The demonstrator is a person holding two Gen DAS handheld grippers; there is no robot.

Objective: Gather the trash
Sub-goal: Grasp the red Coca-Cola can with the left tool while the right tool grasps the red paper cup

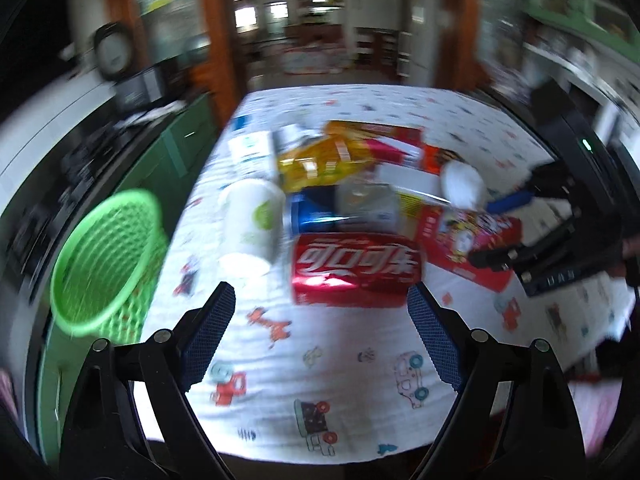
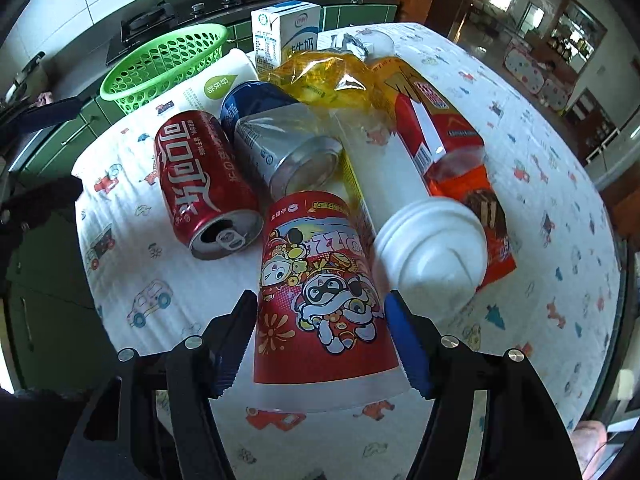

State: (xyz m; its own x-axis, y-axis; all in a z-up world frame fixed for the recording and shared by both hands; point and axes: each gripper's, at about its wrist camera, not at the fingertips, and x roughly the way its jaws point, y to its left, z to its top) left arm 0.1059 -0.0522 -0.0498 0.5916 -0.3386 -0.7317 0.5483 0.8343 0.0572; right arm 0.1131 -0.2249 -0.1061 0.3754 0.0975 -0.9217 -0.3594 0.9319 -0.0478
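The right gripper (image 2: 322, 332) has its fingers on either side of a red cartoon-printed paper cup (image 2: 316, 288); the pads meet the cup's walls, so it looks clamped. The cup lies on its side on the patterned tablecloth (image 2: 552, 208), long axis running straight ahead of the tool, wide end toward the camera.

Just beyond the right finger a white paper cup (image 2: 430, 248) lies with its lid facing the tool, touching the red cup. Ahead and left, a red cola can (image 2: 200, 184) lies with its opened top toward the gripper, and a silver can (image 2: 288, 152) sits between it and the cups. Farther ahead are a yellow wrapper (image 2: 328, 80), a milk carton (image 2: 286, 32) and a green basket (image 2: 164, 68).

The left gripper (image 1: 320, 304) is spread wide and empty; the cola can (image 1: 356, 270) lies crosswise just ahead of its fingertips, with the basket (image 1: 108, 264) far to its left.
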